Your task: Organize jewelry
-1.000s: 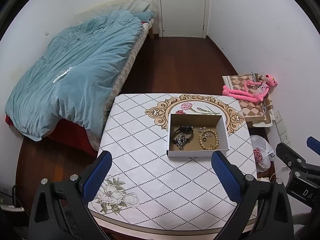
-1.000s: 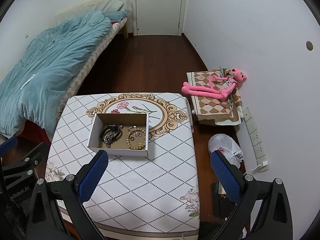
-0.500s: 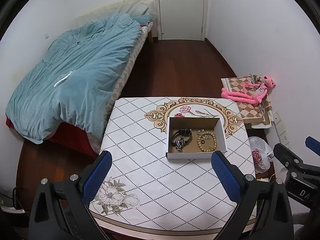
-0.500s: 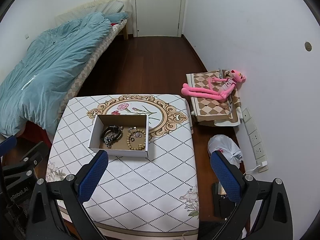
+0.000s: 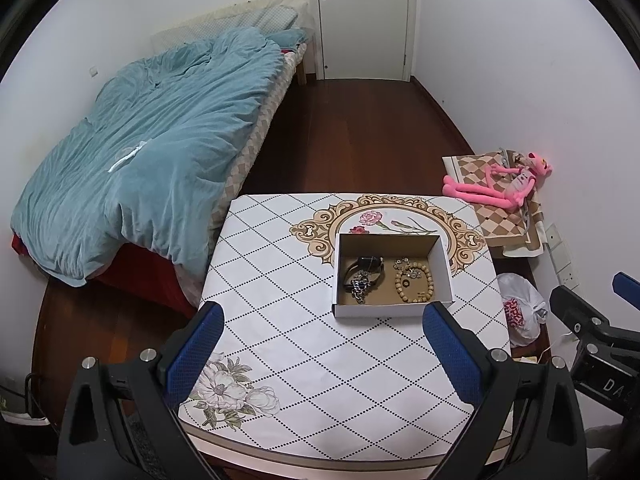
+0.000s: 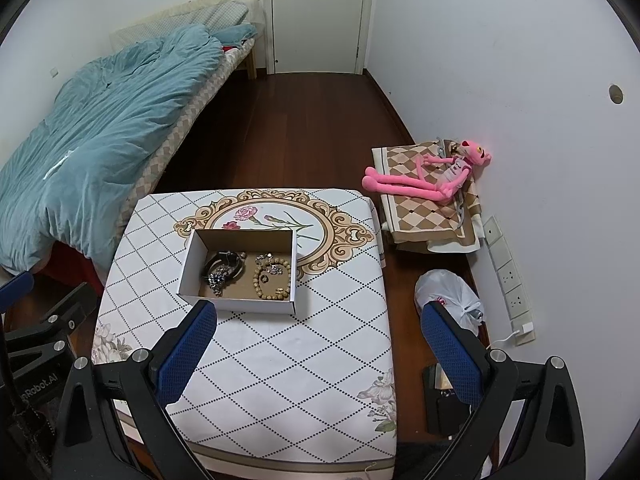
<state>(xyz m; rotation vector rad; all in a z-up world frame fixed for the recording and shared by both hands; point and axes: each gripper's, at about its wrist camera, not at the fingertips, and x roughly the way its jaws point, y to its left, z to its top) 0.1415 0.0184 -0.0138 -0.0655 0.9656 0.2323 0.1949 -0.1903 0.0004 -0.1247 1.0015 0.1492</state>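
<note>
I hold my left gripper (image 5: 318, 346) high above the near part of the table, its two blue-padded fingers spread wide with nothing between them. My right gripper (image 6: 318, 346) is the same: fingers wide apart, empty, hanging over the right near edge of the table, so one finger is over the cloth and the other over the dark wooden floor. I judge I keep both so high and back because from here each camera sees the whole work area.

The small white cardboard box with brown inside (image 5: 390, 272) stands on the white tablecloth with dotted diamond pattern (image 5: 288, 320), at the edge of its golden ornament. Inside, the jewelry is in two groups: a dark watch with a metal chain bracelet (image 5: 362, 276) on the left, and a wooden bead bracelet with small metal pieces (image 5: 414, 280) on the right. All pieces lie in the box, so I think the sorting is finished or nearly so.

Beyond the table are a bed with a blue-green quilt (image 5: 152, 152) and a pink plush toy (image 6: 424, 180) by the wall.
</note>
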